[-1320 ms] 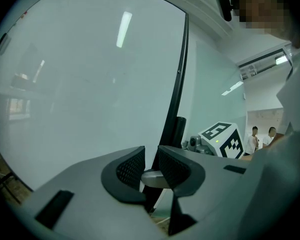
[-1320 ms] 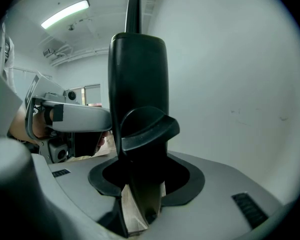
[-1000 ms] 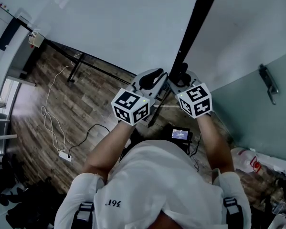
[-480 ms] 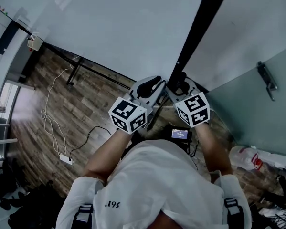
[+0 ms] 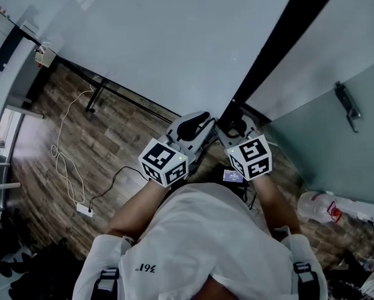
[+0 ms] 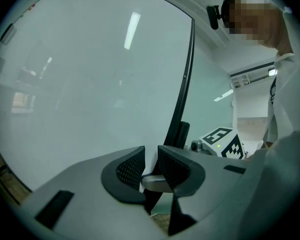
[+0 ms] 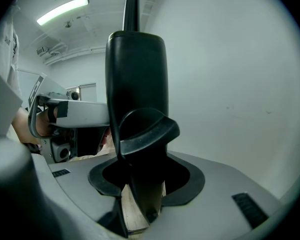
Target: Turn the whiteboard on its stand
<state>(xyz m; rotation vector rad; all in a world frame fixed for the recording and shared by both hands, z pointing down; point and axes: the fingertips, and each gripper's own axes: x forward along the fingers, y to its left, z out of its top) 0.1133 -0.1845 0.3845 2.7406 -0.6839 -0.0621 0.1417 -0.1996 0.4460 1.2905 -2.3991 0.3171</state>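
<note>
Whiteboard [image 5: 174,42] stands tilted above the wood floor [image 5: 80,142]. Left gripper [image 6: 151,159] fingers narrow, pinching the board's black frame edge [image 7: 136,69]. Right gripper [image 7: 139,184] just beside, fingers clamped on that edge.

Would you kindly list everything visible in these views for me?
whiteboard: one, white, fills the upper head view
frame: one, black, the whiteboard's edge
floor: one, brown wood, below
stand leg: one, black, upper left
power strip: one, white, left
screened device: one, dark, centre
door handle: one, dark, right wall
bag: one, white, right
left hand-held gripper: one, grey, shut on the frame
right hand-held gripper: one, grey, shut on the frame
shirt: one, white, bottom centre
</note>
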